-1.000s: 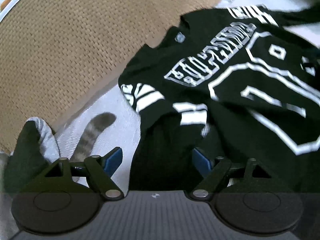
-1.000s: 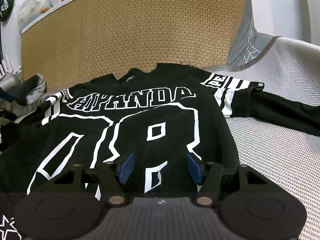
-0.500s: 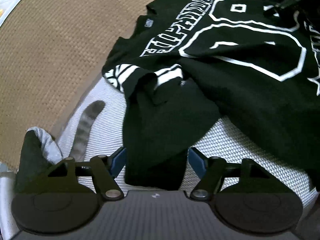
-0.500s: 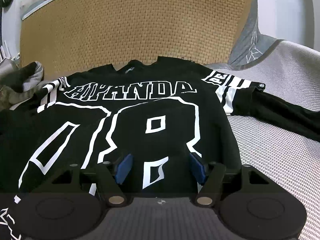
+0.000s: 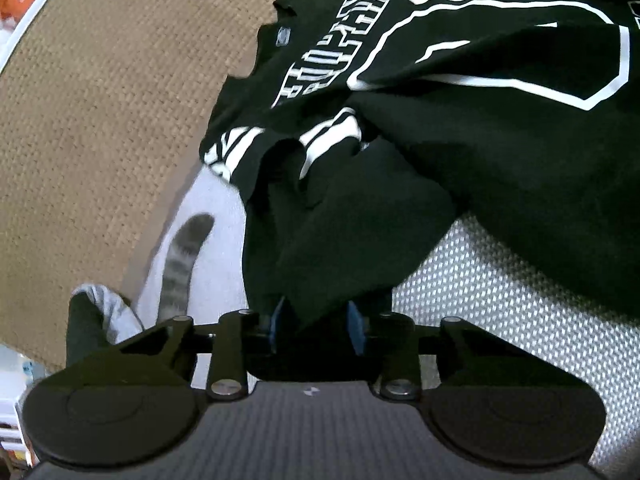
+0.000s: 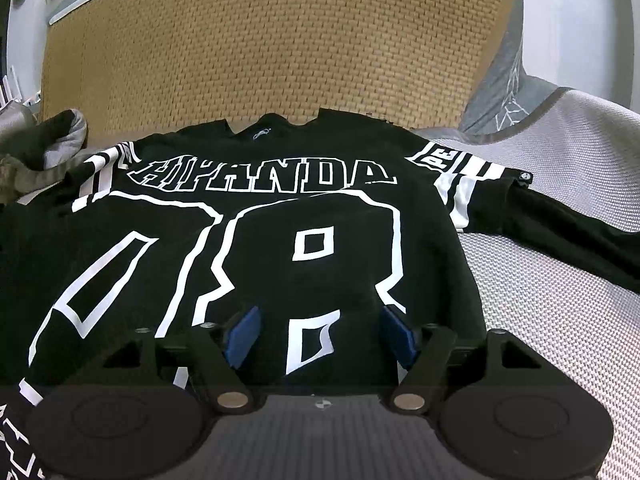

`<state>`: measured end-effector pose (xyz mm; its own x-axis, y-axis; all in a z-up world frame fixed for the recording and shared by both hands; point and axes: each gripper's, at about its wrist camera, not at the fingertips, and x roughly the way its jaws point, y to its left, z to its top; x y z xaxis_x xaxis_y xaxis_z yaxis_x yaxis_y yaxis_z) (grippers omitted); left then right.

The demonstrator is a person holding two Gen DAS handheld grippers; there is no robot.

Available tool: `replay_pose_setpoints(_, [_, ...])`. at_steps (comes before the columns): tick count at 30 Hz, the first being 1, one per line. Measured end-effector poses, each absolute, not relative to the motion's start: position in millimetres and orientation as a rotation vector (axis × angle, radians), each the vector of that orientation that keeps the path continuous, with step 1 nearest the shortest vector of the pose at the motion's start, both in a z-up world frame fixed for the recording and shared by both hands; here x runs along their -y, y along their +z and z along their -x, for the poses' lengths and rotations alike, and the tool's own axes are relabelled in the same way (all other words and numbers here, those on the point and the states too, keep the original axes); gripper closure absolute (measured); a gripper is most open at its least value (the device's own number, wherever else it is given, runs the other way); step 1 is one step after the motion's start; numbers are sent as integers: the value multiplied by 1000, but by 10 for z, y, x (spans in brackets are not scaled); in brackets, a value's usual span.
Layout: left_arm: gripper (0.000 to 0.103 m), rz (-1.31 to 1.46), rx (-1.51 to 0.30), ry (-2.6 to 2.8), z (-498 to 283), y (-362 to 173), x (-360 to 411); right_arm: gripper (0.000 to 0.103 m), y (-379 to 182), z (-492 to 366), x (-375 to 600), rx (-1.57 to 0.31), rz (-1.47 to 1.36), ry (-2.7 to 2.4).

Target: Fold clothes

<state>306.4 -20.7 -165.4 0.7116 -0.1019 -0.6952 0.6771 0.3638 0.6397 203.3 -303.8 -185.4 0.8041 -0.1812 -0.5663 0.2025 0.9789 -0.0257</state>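
black jersey (image 6: 320, 240) lies on woven mesh (image 6: 560, 320).

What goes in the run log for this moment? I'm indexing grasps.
left gripper: closing on black jersey's sleeve cuff | right gripper: open, opening further over black jersey | fold: not started

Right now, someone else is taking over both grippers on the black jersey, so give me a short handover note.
Left gripper: jaws have just been closing around the end of the jersey's bunched left sleeve; the cloth is between the pads, firm pinch not confirmed.
Right gripper: open, hanging over the jersey at the printed number, holding nothing.
The jersey lies flat, print up, on the grey mesh cover, collar toward the wicker panel; right sleeve is stretched out.
Done: jersey spread out.
Left: fold both sleeves in, then the body.
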Motion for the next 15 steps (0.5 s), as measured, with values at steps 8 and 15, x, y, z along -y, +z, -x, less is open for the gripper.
replay_pose_setpoints(8, [59,-1173,-558,-573,-3016,-1687,391,30,-1856,-2040,3030,-605,-25,-204])
replay_pose_setpoints(15, [89,-1266,-547,-642,-2999,-1751,519,28,-1861,-2040,3033,-602,-22,-203])
